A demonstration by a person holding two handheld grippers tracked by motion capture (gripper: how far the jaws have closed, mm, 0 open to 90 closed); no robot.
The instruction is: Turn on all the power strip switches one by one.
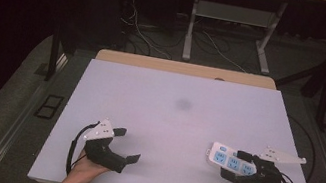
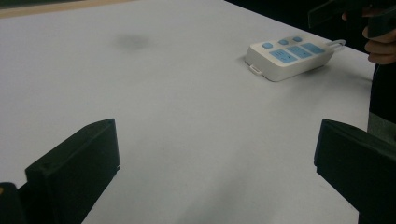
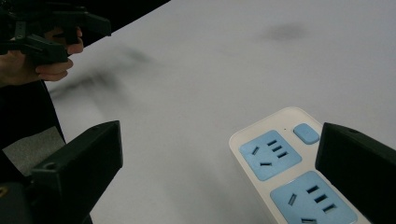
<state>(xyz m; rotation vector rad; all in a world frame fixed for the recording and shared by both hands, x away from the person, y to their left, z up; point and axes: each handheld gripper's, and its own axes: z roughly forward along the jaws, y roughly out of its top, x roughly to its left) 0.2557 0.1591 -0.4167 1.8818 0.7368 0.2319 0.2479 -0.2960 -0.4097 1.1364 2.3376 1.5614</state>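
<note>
A white power strip [image 1: 226, 159] with blue sockets lies flat near the table's right front corner. My right gripper [image 1: 235, 165] hovers at it with its jaws wide apart. In the right gripper view the power strip [image 3: 287, 170] lies between the jaws of the right gripper [image 3: 219, 149], close against the right one, and the left jaw stands well clear of it. My left gripper [image 1: 127, 144] rests open near the front left with nothing between its jaws. From the left gripper [image 2: 215, 154] the power strip [image 2: 289, 56] shows far off at the upper right.
The white table top [image 1: 181, 89] carries a faint dark smudge [image 1: 183, 104] near its middle. Behind the table's far wooden edge [image 1: 185, 68] are loose cables and a metal stand [image 1: 192, 25] on the floor. Dark floor surrounds the table.
</note>
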